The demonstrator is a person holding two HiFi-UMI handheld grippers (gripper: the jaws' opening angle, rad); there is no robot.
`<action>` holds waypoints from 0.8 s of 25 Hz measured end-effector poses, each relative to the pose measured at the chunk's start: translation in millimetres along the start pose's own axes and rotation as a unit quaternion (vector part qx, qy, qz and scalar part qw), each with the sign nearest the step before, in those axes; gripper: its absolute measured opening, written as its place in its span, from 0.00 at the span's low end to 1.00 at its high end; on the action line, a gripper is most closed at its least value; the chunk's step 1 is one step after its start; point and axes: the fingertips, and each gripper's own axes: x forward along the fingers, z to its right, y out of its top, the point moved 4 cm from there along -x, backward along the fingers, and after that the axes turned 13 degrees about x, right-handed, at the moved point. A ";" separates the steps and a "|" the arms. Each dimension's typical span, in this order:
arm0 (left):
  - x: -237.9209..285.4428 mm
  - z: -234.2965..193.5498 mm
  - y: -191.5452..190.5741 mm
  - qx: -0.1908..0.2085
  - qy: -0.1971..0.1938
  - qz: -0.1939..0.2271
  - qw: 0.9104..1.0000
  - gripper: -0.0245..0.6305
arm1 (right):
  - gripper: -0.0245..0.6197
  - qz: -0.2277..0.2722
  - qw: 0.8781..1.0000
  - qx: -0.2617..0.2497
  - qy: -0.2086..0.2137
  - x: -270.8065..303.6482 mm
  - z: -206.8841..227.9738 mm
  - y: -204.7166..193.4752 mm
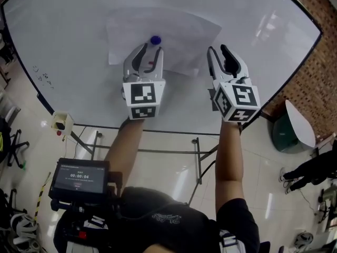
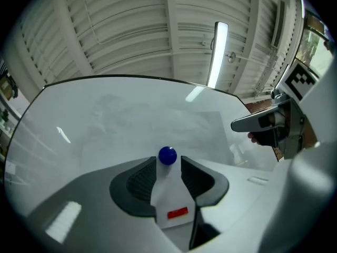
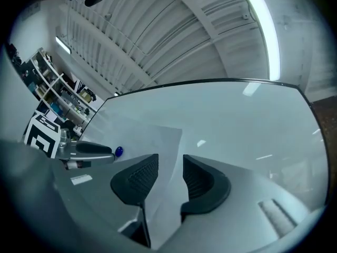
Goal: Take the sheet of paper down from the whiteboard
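**Sheet of paper: still up on the whiteboard, not yet gripped**

Head view: the sheet of paper lies flat on the whiteboard at upper centre, pinned by a blue magnet. The left gripper is just under the magnet. The right gripper is at the sheet's lower right.

Left gripper view: the jaws stand wide. The magnet and white paper show in the gap, and nothing looks clamped.

Right gripper view: the jaws are parted with the paper's edge beyond them, unheld.

Judged progress: nothing is done yet. The magnet must come off and the sheet be taken down.
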 end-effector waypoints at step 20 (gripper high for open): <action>4.1 -2.7 25.0 0.014 0.051 0.029 0.998 0.25 | 0.36 -0.033 0.999 -0.008 -0.003 7.5 0.5 2.9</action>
